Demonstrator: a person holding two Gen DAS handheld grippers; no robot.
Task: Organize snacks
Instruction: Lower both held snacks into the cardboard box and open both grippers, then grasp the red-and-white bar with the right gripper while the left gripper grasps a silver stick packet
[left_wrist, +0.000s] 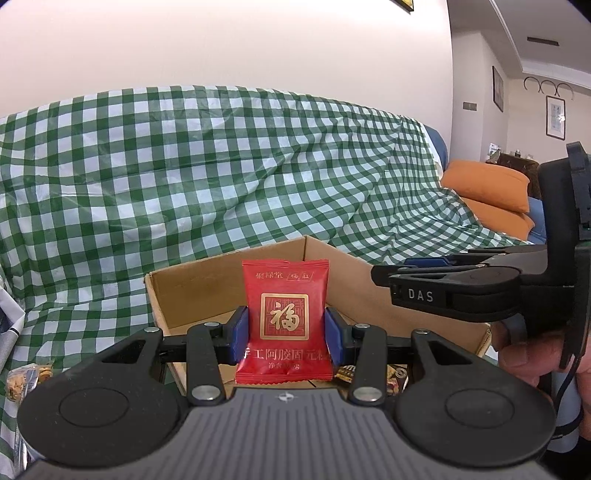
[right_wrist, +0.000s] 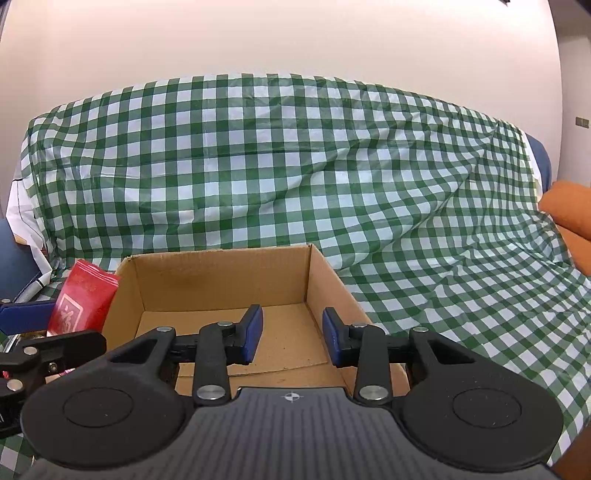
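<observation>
Green-and-white checked cloth (left_wrist: 184, 166) fills the middle of the left wrist view, draped over a sofa-like shape beneath a plain pale wall. At centre bottom the left gripper (left_wrist: 284, 334) pinches a red snack packet (left_wrist: 284, 314) upright by its two side edges, both blue pads pressed against it. Behind the packet sits an open cardboard box (left_wrist: 192, 295), its front wall hidden by the packet and the gripper body. At the right edge the right gripper (left_wrist: 417, 275) juts in side-on over the box, with part of a hand (left_wrist: 524, 350) below it; its fingers overlap, so the gap cannot be read there. Orange cushions (left_wrist: 487, 192) lie at the right. Small wrapped snacks (left_wrist: 22, 380) at lower left and behind the right pad are blurred and partly covered.

Across the right wrist view the same cloth (right_wrist: 295, 166) spans the frame. The box (right_wrist: 221, 284) sits at centre, its visible floor bare. The right gripper (right_wrist: 291, 339) hangs over the near right corner, jaws apart and holding nothing. At far left the red packet (right_wrist: 83, 302) tilts beside the box's left wall, its lower part cut off by the left gripper (right_wrist: 44, 332), whose far pad is hidden.
</observation>
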